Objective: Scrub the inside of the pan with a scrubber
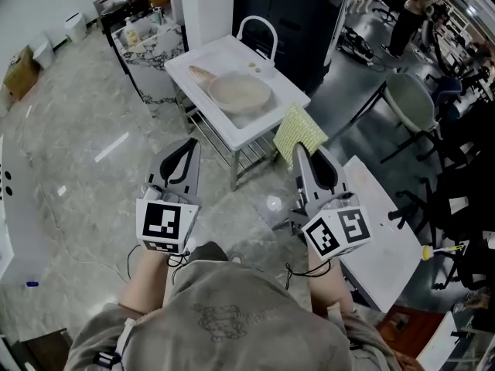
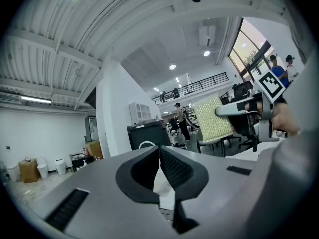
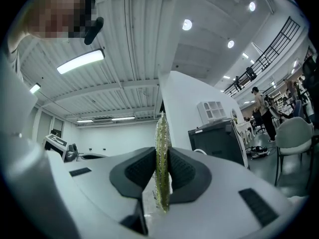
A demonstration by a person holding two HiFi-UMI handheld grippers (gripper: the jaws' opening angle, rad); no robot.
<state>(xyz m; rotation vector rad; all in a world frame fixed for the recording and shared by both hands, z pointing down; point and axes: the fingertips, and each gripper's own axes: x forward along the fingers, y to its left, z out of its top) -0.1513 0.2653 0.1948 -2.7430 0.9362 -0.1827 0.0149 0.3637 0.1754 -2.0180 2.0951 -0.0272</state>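
A beige pan [image 1: 238,92] with a wooden handle lies on the small white table [image 1: 203,55] ahead of me. My right gripper [image 1: 301,154] is shut on a yellow-green scrubber [image 1: 298,131], held upright in the air near the table's front corner. In the right gripper view the scrubber [image 3: 161,158] stands edge-on between the pads. My left gripper [image 1: 190,147] is shut with nothing in it, hanging over the floor short of the table. The left gripper view shows its jaws [image 2: 159,176] touching, and the scrubber [image 2: 213,119] off to the right.
A white chair [image 1: 257,33] stands behind the table, with a dark cabinet [image 1: 290,14] beyond it. A second white table [image 1: 387,230] is at my right, and chairs [image 1: 410,103] stand farther right. A marble-patterned cart [image 1: 147,45] is to the left. Grey floor [image 1: 85,145] lies around.
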